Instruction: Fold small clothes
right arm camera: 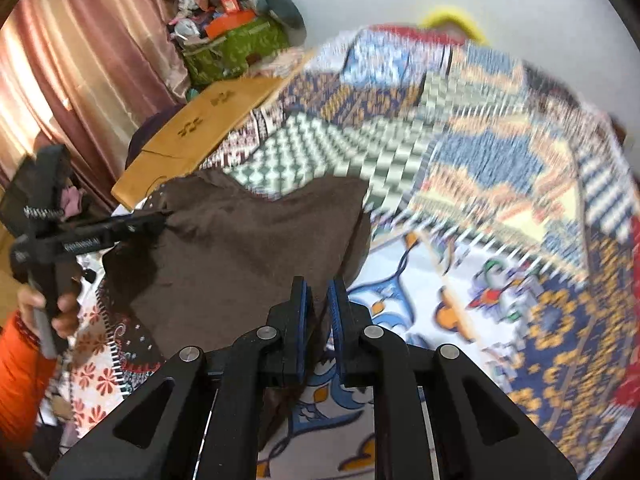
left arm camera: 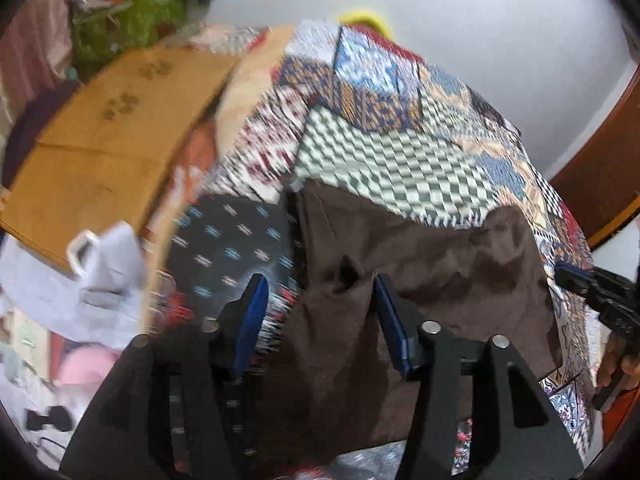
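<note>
patchwork bedspread (left arm camera: pixel 400 168) covers bed. brown garment (left arm camera: pixel 420 280) lies spread on it, near front edge. left gripper (left arm camera: pixel 320 304) over garment's left side – fingers spread, cloth between, not pinched. right gripper (right arm camera: pixel 318 312) – fingers pinching garment's right edge.

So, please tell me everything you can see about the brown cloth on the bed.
The brown cloth is one plain dark brown garment of soft, matte woven fabric, creased, with no print. It lies spread on the patchwork bedcover, near the orange board. Its near edge hangs crumpled between the fingers of the right gripper, which is shut on it. In the left wrist view, the left gripper stands open over the cloth, one finger against a fold. What kind of garment it is cannot be told.
</note>
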`<action>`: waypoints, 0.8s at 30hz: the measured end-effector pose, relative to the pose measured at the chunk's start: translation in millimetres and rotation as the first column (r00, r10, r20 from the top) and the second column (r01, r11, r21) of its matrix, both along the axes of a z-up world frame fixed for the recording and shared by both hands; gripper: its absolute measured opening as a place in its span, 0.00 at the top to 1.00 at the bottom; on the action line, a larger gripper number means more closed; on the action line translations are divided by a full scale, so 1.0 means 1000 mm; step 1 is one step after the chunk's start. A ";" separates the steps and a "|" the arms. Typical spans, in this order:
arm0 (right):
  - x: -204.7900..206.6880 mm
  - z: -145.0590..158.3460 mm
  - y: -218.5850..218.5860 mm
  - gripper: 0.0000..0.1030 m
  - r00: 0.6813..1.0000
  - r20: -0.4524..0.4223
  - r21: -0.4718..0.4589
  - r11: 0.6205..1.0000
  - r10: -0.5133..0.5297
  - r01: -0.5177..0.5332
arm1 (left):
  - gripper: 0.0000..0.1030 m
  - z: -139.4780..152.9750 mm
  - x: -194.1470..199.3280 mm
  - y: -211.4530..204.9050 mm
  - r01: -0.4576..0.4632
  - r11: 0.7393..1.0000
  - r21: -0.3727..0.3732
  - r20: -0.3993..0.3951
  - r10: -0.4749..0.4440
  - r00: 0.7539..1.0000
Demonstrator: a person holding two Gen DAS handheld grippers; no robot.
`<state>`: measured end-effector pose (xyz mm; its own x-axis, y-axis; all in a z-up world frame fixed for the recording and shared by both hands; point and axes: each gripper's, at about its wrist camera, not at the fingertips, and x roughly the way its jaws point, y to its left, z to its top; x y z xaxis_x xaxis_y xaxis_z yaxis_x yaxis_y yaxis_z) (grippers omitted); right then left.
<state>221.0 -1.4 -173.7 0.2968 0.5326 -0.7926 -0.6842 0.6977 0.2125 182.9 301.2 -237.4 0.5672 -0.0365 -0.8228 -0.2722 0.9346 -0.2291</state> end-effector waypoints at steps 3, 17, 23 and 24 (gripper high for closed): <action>0.000 0.012 0.008 0.85 0.999 0.013 0.034 0.999 0.034 -0.035 | 0.47 0.023 -0.008 0.000 -0.007 0.997 0.072 0.055 0.003 0.998; 0.019 -0.049 0.057 0.85 0.975 -0.181 -0.023 0.991 0.127 -0.133 | 0.46 -0.039 0.026 0.014 -0.035 0.995 0.093 -0.091 0.044 0.995; 0.021 -0.046 0.044 0.85 0.975 -0.200 0.002 0.995 0.094 -0.095 | 0.46 -0.026 0.016 0.013 -0.057 0.981 0.184 -0.104 0.077 0.992; 0.020 -0.044 0.042 0.85 0.978 -0.190 0.004 0.996 0.084 -0.084 | 0.46 -0.022 0.014 0.012 -0.056 0.980 0.189 -0.103 0.077 0.992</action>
